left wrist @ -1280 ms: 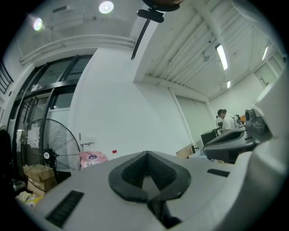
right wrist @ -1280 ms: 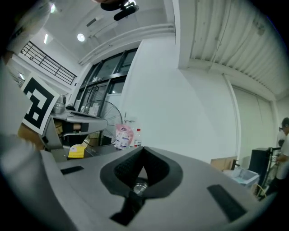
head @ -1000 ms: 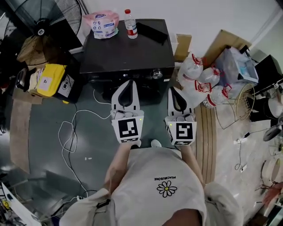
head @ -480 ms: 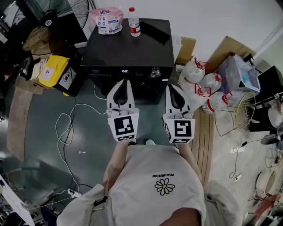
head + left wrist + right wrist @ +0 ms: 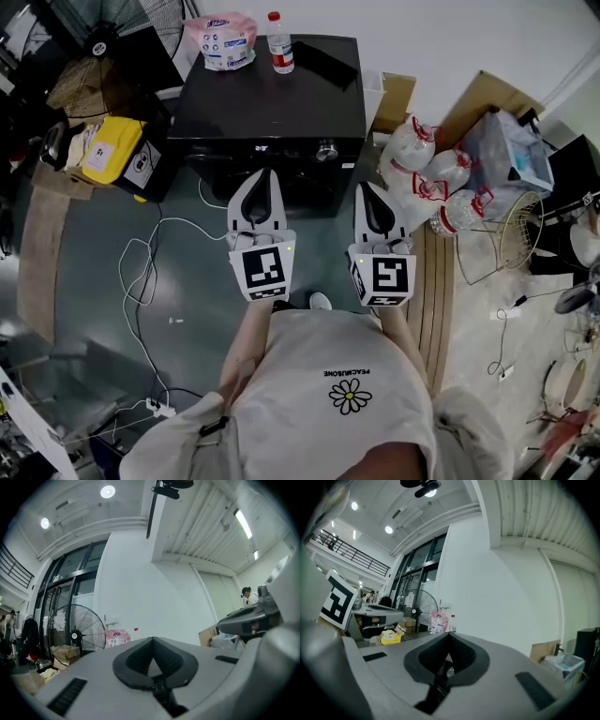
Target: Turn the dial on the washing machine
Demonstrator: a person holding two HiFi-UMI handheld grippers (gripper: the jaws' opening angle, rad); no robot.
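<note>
A black washing machine (image 5: 272, 103) stands against the white wall at the top of the head view. Its silver dial (image 5: 326, 150) sits at the right end of the front panel. My left gripper (image 5: 262, 174) is shut and empty, its tip just short of the machine's front, left of the dial. Also shut and empty, my right gripper (image 5: 365, 186) hangs a little below and to the right of the dial. Neither touches the machine. In the left gripper view the jaws (image 5: 152, 640) meet at the tip, as they do in the right gripper view (image 5: 449, 635).
On the machine's top lie a pink pack (image 5: 218, 38), a water bottle (image 5: 278, 43) and a flat black object (image 5: 325, 66). A yellow box (image 5: 108, 150) and a fan (image 5: 98, 42) stand left. Plastic bags (image 5: 424, 178) and a wire basket (image 5: 525, 223) crowd the right. White cables (image 5: 145, 281) trail on the floor.
The head view has shifted slightly, so the washing machine sits a little higher in the frame. Both grippers keep the same shut pose in front of it.
</note>
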